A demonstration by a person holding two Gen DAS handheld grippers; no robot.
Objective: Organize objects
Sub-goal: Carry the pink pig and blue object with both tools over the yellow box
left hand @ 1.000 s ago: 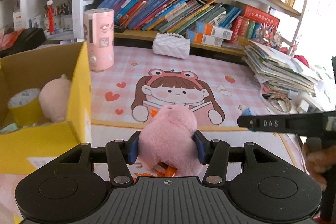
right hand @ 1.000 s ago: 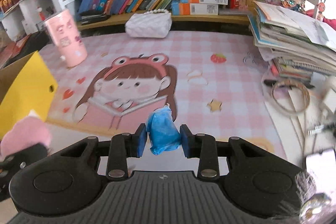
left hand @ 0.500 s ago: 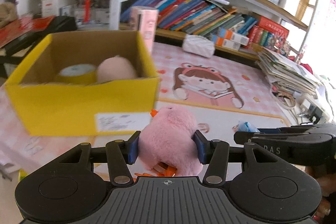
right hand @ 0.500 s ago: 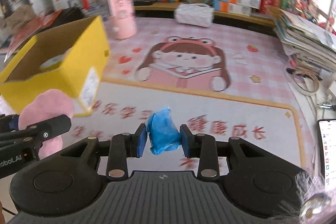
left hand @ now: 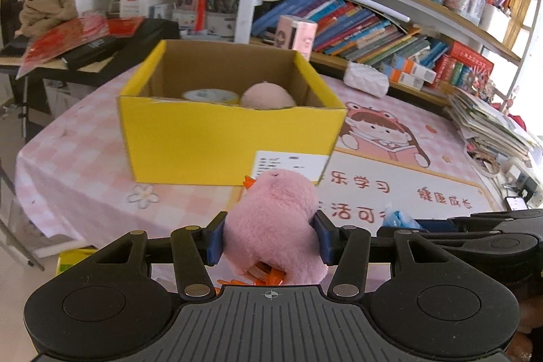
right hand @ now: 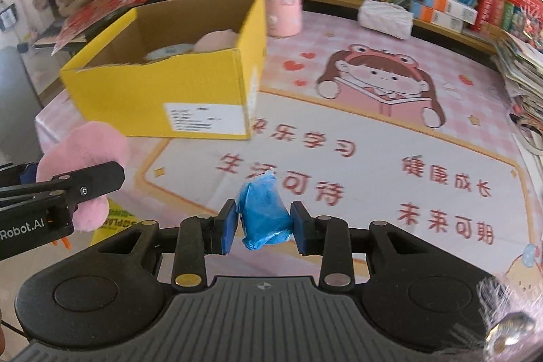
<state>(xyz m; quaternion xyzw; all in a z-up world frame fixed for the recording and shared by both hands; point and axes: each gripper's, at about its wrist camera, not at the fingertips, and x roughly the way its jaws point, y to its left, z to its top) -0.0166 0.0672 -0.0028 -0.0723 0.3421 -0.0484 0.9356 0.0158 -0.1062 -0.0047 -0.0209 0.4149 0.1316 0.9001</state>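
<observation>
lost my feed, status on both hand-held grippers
Left hand-held gripper shut on pink plush. Right shut on blue bundle. Yellow box ahead, open, nothing in the way.

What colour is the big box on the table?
Bright yellow outside, plain brown cardboard inside. The box shows best in the left wrist view.

Both pictures were brightly lit by daylight from the right side. The bookshelves were bent into curves by the fisheye lens. The red papers were slightly blurred.
</observation>
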